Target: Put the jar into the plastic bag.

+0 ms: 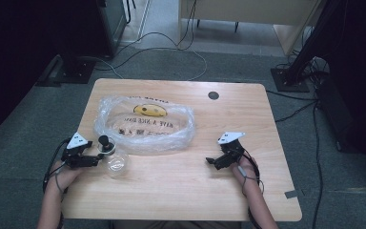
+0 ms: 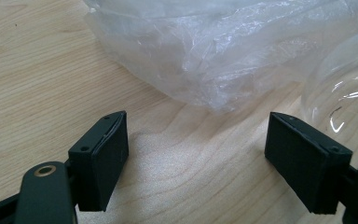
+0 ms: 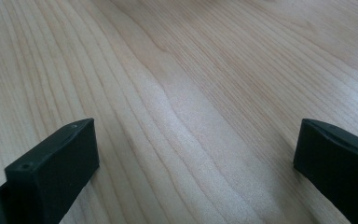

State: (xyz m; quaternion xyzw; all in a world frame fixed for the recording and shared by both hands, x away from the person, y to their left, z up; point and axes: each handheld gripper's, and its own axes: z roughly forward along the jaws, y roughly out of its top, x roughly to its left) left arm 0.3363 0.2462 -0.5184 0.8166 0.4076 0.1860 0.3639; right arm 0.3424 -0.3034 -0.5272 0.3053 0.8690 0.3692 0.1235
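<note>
A crumpled clear plastic bag [image 1: 143,125] with a yellow smiley face and printed text lies on the left half of the wooden table [image 1: 219,200]. Just in front of it stands a small clear round container [image 1: 116,164]. My left gripper [image 1: 102,153] is low on the table beside that container, jaws wide open and holding nothing. In the left gripper view the bag [image 2: 205,51] lies straight ahead of the open left gripper [image 2: 196,135], and the container's rim [image 2: 340,88] curves past the right jaw. My right gripper [image 1: 213,163] rests open right of centre; between the open jaws of the right gripper [image 3: 196,144] is bare wood.
A dark round grommet [image 1: 213,95] sits in the table's far edge. Cables [image 1: 171,43] run across the grey floor behind the table, with black stand bases at the back left [image 1: 74,67] and back right [image 1: 290,78].
</note>
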